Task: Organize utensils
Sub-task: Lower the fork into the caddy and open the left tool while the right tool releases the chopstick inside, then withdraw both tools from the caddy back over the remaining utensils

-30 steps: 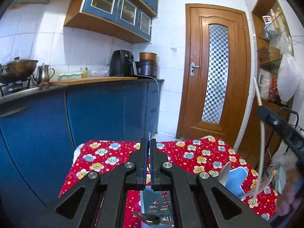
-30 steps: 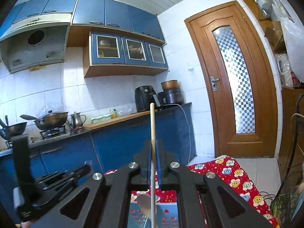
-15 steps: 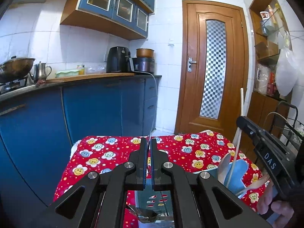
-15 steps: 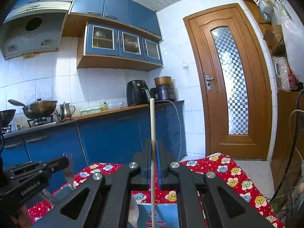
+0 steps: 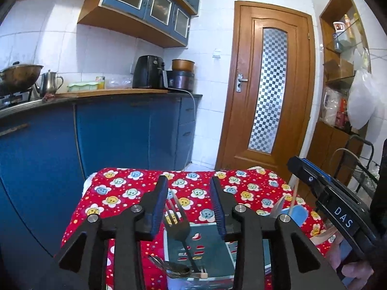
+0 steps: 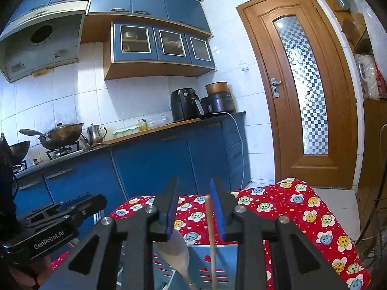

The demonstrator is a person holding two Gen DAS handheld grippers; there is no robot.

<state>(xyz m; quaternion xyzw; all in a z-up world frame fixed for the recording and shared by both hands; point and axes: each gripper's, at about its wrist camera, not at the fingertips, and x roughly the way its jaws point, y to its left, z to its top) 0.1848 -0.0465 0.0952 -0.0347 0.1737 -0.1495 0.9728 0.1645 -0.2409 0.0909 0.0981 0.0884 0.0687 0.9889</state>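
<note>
While tilted slightly down, both grippers' fingers just opened, fork (image 5: 177,227) & chopstick (image 6: 211,236) loose between.

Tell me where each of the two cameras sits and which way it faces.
Left wrist: rides the left gripper, looking along its open fingers over a fork standing in a blue holder toward the door; the right gripper and a hand show at right.
Right wrist: rides the right gripper, open around a chopstick, facing the counter; the left gripper shows at left.
Shared: door, red flowered cloth, air fryer.
</note>
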